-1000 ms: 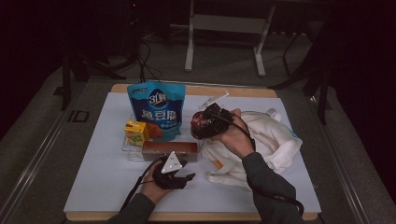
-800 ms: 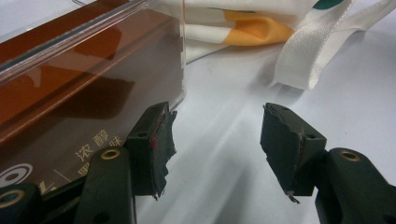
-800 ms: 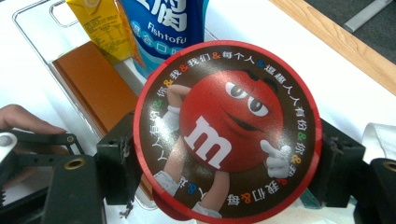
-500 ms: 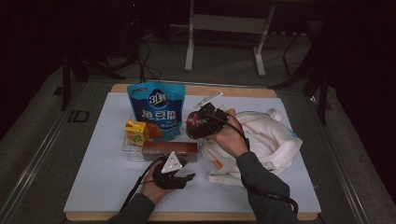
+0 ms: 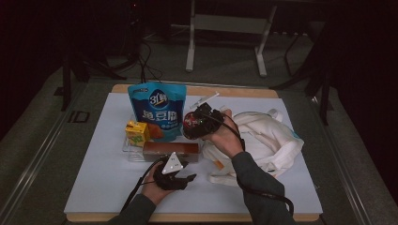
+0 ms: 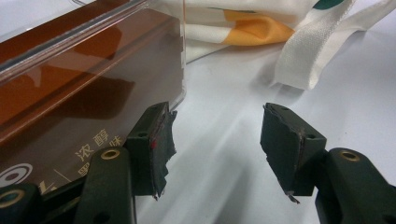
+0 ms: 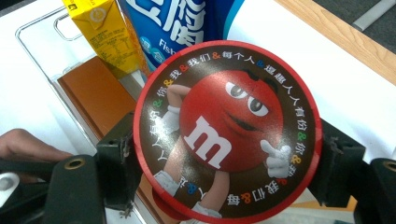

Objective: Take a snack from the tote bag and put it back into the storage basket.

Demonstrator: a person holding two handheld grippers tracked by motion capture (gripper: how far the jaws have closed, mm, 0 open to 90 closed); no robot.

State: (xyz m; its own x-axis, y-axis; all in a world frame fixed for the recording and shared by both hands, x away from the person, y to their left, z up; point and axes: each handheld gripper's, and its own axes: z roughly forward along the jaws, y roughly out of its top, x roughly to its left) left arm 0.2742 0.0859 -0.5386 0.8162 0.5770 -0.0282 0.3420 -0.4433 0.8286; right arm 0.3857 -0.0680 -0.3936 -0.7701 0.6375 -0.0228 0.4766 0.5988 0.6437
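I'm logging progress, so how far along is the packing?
Nothing looks packed yet. In hand: the right gripper holds the round candy tin raised beside the white bag. Left: blue pouch, yellow carton, brown box; the left gripper waits open.

A round red-rimmed candy tin (image 7: 226,130), its lid showing a red cartoon candy figure, is held tilted above the table's middle (image 5: 191,123).

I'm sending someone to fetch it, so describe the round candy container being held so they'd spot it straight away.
Start at the white table, in front of the cream tote bag. Just right of the tall blue snack pouch, the right tool grips a round M&M's tub by its sides. It is the lone round item, its red-rimmed lid showing a red cartoon candy character.
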